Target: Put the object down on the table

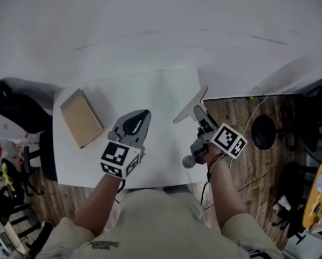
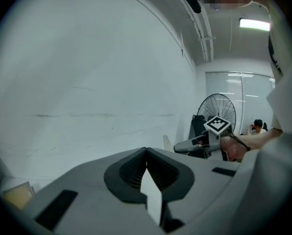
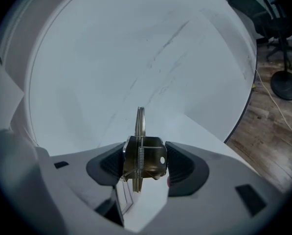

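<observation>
The person's pale shirt (image 1: pixel 161 225) filled the near edge of the head view. Beyond it lay the white worktop (image 1: pixel 161 93), with a flat brown block (image 1: pixel 81 117) near its left side. The left tool (image 1: pixel 142 117) hung over the middle, jaws pressed together on nothing. The right tool (image 1: pixel 200 114), at the worktop's right edge, pinched the metal object (image 1: pixel 189 108), a spring-fitted piece with a thin blade pointing forward. Contact with the surface could not be confirmed. Assessment: object not yet set down; lowering and release remained outstanding.
</observation>
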Available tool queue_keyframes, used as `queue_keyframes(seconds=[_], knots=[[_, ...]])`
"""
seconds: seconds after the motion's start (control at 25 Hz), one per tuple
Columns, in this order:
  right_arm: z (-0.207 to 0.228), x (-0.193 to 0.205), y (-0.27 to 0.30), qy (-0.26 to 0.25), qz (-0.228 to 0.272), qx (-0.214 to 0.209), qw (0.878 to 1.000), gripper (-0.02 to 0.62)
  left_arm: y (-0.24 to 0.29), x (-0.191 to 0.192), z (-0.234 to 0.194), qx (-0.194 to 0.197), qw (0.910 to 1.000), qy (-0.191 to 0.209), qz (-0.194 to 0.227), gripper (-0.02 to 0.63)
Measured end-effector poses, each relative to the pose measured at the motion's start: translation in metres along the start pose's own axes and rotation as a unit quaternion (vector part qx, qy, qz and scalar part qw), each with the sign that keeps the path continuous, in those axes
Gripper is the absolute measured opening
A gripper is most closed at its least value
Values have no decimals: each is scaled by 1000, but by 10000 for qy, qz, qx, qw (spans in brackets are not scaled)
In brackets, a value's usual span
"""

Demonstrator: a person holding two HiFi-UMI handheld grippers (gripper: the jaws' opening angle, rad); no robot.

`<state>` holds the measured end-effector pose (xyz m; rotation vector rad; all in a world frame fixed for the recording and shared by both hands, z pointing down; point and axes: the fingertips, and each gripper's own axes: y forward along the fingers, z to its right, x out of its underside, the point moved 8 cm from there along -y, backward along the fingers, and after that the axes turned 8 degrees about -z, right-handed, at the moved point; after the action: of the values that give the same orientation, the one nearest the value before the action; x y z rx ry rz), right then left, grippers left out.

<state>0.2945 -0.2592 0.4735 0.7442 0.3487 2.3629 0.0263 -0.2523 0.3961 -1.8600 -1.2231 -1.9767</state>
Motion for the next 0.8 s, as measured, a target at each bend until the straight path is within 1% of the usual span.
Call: queue_keyframes(seconds=[0.2, 0.36, 0.52, 0.8], knots=[[18, -21, 41, 410, -373, -37, 9985, 252, 24, -1, -16, -314, 9989, -349, -41, 21], [29, -29, 76, 625, -641, -7, 9960, 253, 41, 8, -30, -489, 9973, -527, -173, 21], [38, -33, 109, 580, -862, 101, 9945, 253, 54, 18, -40, -559, 9960, -609, -342, 21], [65, -19, 159, 809, -1161, 372, 9892, 253, 69, 35, -52, -517, 9939, -811, -540, 21]])
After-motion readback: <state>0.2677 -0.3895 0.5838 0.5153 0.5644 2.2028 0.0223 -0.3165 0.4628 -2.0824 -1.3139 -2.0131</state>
